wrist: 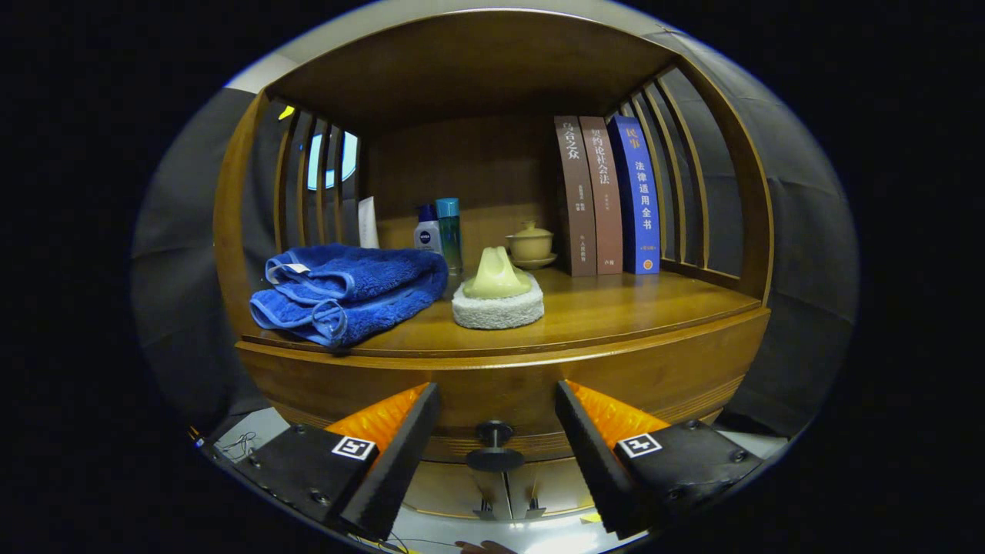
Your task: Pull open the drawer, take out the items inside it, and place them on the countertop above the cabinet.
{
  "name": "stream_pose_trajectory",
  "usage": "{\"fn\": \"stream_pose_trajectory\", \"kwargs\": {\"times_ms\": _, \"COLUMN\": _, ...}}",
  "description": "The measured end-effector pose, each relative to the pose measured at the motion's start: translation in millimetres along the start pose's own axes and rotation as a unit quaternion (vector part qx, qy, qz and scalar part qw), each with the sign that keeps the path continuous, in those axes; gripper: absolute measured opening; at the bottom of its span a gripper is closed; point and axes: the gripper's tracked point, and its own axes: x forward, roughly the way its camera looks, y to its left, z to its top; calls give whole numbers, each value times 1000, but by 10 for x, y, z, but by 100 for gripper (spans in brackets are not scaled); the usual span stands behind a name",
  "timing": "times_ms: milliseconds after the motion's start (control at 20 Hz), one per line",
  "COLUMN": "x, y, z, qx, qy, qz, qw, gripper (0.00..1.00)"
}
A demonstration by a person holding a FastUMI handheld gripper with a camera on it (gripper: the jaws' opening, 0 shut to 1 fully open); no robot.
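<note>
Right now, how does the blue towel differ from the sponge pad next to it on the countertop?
The blue towel is folded in layers, wide and long; the sponge pad is a smaller round white block. The towel carries nothing on top, whereas the pad bears a pale green handle-like piece. Both rest on the wooden countertop, beyond the open fingers, which flank the drawer knob.

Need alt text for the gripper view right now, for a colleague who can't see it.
The gripper is open, its fingers straddling the dark drawer knob on the wooden cabinet's closed drawer. On the countertop above lie a folded blue towel, a scrubbing pad, bottles, a lidded cup and three upright books.
</note>
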Motion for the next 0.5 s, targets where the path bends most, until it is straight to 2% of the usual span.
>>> {"fn": "stream_pose_trajectory", "kwargs": {"times_ms": 500, "x": -564, "y": 47, "z": 569, "qx": -8, "qy": -46, "qz": 10, "qw": 999, "gripper": 99}}
